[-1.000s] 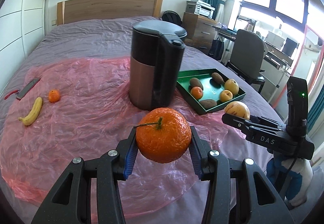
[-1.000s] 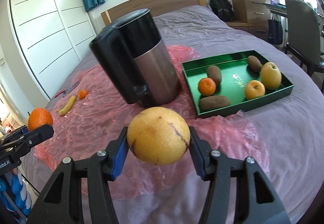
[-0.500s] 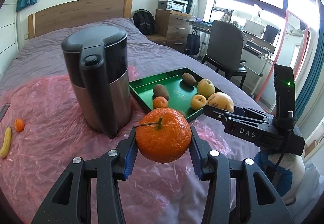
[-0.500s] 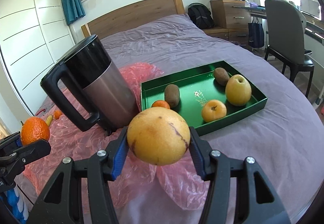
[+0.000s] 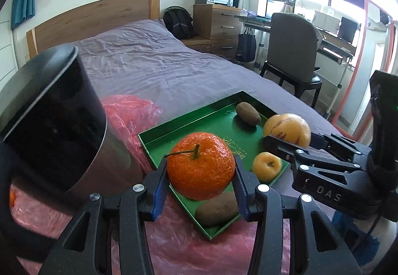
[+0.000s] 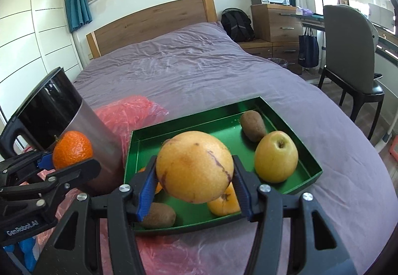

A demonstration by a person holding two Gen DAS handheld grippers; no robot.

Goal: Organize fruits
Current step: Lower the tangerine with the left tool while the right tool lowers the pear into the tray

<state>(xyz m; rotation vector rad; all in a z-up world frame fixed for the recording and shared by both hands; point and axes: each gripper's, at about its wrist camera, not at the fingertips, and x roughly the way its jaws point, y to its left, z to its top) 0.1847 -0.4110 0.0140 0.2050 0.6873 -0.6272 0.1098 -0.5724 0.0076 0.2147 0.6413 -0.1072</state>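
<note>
My left gripper (image 5: 200, 176) is shut on a large orange (image 5: 200, 165) with a stalk, held above the near left corner of the green tray (image 5: 184, 123). In the right wrist view my right gripper (image 6: 195, 180) is shut on a big yellow pomelo-like fruit (image 6: 195, 166) over the tray's (image 6: 311, 175) front edge. The tray holds kiwis (image 6: 252, 125), a yellow apple (image 6: 276, 156) and a small orange fruit (image 6: 222, 204). Each gripper shows in the other's view: the right one (image 5: 286, 137) with its fruit at the right, the left one (image 6: 72, 154) at the left.
A tall black and steel kettle (image 5: 54, 120) stands close to the tray's left side on a pink plastic sheet (image 5: 129, 113) over the purple bed (image 6: 199, 63). A chair (image 6: 348, 51) and desk stand beyond the bed's right edge.
Both grippers have swept to the right, from in front of the kettle to over the green tray, each keeping its fruit. The banana and small orange on the sheet have left view.
</note>
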